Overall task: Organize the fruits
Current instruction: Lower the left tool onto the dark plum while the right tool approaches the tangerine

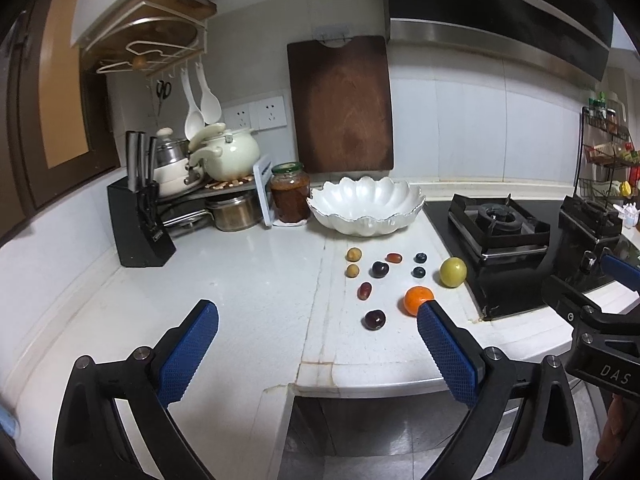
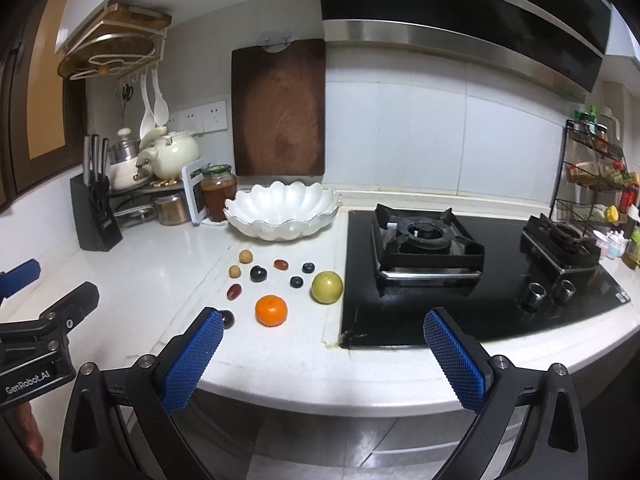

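Here the white desk [image 2: 140, 280] carries an empty scalloped bowl [image 2: 282, 212] by the wall, and near its front edge lie a green fruit [image 2: 327, 287], an orange [image 2: 271, 310], and perhaps cherries, grapes and blueberries. Left tongs [image 1: 318, 318] and right tongs [image 2: 323, 326] gape wide, holding nothing.

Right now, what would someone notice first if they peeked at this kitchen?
Probably the bright orange among small fruits scattered on the white counter, with a yellow-green fruit beside the black stove. Behind them sits a big white scalloped bowl, with nothing visible inside.
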Motion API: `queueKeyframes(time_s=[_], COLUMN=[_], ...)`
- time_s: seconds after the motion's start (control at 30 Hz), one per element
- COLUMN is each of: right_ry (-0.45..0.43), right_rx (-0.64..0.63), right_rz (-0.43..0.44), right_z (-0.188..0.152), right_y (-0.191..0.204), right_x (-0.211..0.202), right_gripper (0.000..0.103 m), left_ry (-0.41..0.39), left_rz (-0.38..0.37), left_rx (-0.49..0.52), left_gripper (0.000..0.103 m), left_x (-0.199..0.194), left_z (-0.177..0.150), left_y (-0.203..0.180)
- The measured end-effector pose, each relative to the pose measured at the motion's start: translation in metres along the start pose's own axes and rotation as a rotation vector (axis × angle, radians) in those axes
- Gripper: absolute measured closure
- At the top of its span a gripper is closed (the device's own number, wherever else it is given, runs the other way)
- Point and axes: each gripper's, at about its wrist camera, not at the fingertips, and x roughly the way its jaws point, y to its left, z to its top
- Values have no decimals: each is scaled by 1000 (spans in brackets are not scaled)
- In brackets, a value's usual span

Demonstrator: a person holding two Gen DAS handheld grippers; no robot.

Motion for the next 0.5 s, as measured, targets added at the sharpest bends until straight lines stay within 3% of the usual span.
queueKeyframes(time_s=[0.5], right_ry=[108], right_rx=[-21], right_rz=[78], right_z=[6], right_y=[8], right_x=[83], right_gripper=[8], left_ry=[100], left_rz=[-66], left_rx=[59], left_gripper=[15], left_x=[77], left_z=[1], left_y=[-9])
